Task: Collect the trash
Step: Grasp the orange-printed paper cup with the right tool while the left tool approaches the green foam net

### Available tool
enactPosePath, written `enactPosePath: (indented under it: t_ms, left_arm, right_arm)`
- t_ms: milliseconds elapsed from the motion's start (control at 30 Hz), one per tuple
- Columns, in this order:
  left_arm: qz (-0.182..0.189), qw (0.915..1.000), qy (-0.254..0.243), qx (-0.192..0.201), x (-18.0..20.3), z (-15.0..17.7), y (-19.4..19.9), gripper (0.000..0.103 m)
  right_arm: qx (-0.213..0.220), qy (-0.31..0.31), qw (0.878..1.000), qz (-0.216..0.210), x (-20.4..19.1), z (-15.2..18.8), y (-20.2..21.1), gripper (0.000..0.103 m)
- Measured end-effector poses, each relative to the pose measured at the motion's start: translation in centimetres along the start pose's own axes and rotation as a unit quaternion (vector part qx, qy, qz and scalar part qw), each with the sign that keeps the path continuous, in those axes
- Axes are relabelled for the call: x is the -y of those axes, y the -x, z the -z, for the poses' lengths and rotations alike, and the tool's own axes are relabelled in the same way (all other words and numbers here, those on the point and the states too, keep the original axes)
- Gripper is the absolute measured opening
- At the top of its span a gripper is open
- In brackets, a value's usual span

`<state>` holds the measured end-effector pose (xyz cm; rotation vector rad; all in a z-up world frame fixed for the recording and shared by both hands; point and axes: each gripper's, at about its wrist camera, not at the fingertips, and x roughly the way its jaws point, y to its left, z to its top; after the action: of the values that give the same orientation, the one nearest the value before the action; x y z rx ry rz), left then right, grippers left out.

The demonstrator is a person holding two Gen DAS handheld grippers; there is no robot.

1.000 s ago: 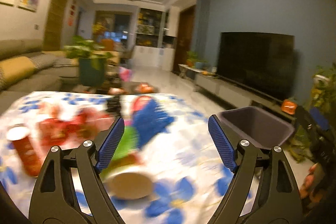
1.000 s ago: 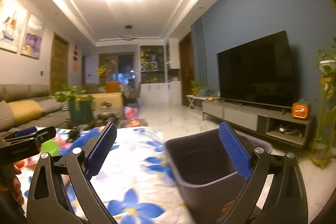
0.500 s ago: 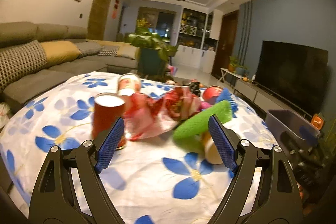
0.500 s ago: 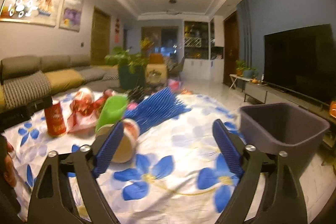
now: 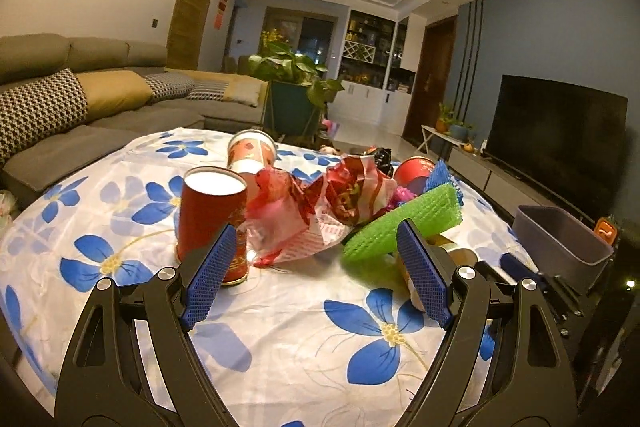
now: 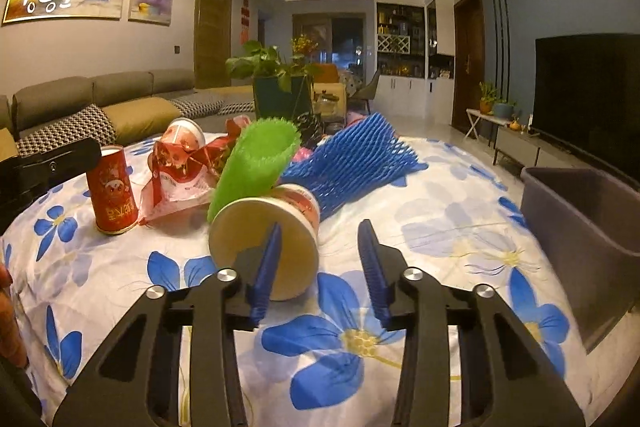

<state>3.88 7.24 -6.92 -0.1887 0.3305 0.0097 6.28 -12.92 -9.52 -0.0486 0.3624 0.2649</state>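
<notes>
Trash pile sits mid-table on the flowered tablecloth (image 6: 460, 227): red cup (image 6: 113, 195) standing upright at left, crumpled red wrapper (image 6: 180, 171) beside it, green foam net (image 6: 256, 163), blue foam net (image 6: 352, 163), and a paper cup (image 6: 266, 239) tipped on its side w/ its base toward the camera. Second tipped cup (image 5: 251, 151) lies further back, another red cup behind the wrapper, partly hidden. Gray bin (image 6: 584, 227) stands just off the table's right edge, looks empty as far as its inside shows.

Step in hand, as I read it: first pick, approach phase. Right gripper (image 6: 316, 267) is low over the cloth, jaws closing, gap now narrowish; nothing btwn them yet. Its left finger overlaps the paper cup's base in the view, but the cup is off to the left of the gap, not inside it. Left gripper (image 5: 316, 267) hangs wide, nothing held, aimed at the wrapper and green net w/ the upright red cup just past its left finger.

Next move prob calls for: shift right gripper left and fwd so the cup's rim or wall sits btwn the pads, or reopen wider to span the body. Cup is light and round, will likely roll if nudged. Then carry right to the bin.
</notes>
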Motion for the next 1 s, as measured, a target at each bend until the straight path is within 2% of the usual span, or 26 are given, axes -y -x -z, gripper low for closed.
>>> enactPosePath:
  t_ms: [133, 300, 367, 700, 833, 1000]
  left_arm:
    - [0.009, 0.9999, -0.008, -0.006, 0.6, 0.0, -0.7, 0.081]
    - [0.024, 0.9995, -0.018, -0.013, 1.4, 0.0, -1.8, 0.081]
    - [0.031, 0.9991, -0.024, -0.015, 1.8, 0.1, -2.1, 0.081]
    - [0.061, 0.9968, -0.039, -0.033, 3.9, 0.7, -4.0, 0.081]
    - [0.081, 0.9940, -0.047, -0.056, 5.5, 1.3, -5.5, 0.081]
    - [0.075, 0.9917, -0.072, -0.074, 7.3, 1.7, -7.7, 0.081]
  right_arm:
    - [-0.013, 0.002, 1.000, -0.005, -0.4, 0.1, -1.0, 0.030]
    - [-0.024, 0.003, 1.000, -0.009, -0.4, 0.2, -1.7, 0.007]
    - [-0.028, 0.002, 1.000, -0.007, -0.1, 0.4, -1.6, 0.004]
    - [0.002, -0.007, 0.998, 0.056, 4.6, 0.4, 3.4, 0.004]
    - [0.009, -0.020, 0.997, 0.077, 6.7, 0.6, 4.8, 0.004]
    - [0.008, -0.035, 0.996, 0.081, 8.1, 0.9, 5.1, 0.004]
